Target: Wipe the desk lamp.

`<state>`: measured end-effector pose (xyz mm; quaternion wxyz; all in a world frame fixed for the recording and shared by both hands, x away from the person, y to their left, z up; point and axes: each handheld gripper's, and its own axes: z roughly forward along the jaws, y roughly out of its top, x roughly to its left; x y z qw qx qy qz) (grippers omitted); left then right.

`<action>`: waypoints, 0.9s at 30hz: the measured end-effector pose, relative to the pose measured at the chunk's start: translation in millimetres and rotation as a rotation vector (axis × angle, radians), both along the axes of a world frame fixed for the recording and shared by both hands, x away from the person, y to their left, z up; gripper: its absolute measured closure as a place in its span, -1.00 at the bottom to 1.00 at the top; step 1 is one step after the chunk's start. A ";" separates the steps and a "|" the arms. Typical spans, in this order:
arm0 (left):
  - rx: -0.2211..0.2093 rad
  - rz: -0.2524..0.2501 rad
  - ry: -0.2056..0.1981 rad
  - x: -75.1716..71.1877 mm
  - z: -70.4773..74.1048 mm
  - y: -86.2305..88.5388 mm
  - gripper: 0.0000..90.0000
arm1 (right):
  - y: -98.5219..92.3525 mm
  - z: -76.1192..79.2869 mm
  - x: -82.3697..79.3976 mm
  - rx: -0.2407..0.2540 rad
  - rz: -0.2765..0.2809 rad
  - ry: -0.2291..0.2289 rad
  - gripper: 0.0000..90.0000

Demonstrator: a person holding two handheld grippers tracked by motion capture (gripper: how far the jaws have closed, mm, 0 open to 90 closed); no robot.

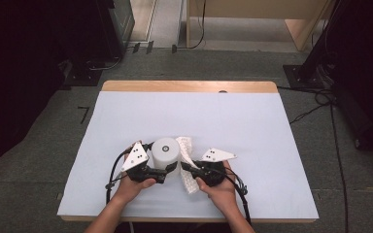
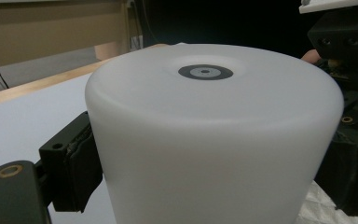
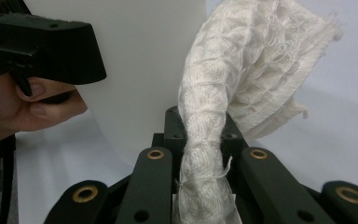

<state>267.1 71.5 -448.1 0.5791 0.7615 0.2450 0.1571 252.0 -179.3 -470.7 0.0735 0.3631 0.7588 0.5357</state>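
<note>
We log left claw (image 1: 167,170) clamped round white cylinder (image 1: 166,153), lower centre of high view, upright on desk (image 1: 233,121). Right claw (image 1: 187,168) pinching white cloth (image 1: 187,162) against cylinder's side. Wiping looks underway; top untouched, we judge.

Left gripper (image 1: 167,170) fingers clamped, right gripper (image 1: 187,167) pinched.
</note>
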 end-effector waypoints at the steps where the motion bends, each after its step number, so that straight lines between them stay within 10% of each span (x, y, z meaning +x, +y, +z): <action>1: 0.003 0.001 0.000 0.3 -0.4 -0.2 -0.80 | -0.4 1.2 -0.4 0.004 -0.002 -0.002 0.77; 27: -0.040 0.027 0.002 3.9 3.1 8.7 -0.80 | -14.5 15.1 0.0 0.006 -0.062 -0.046 0.77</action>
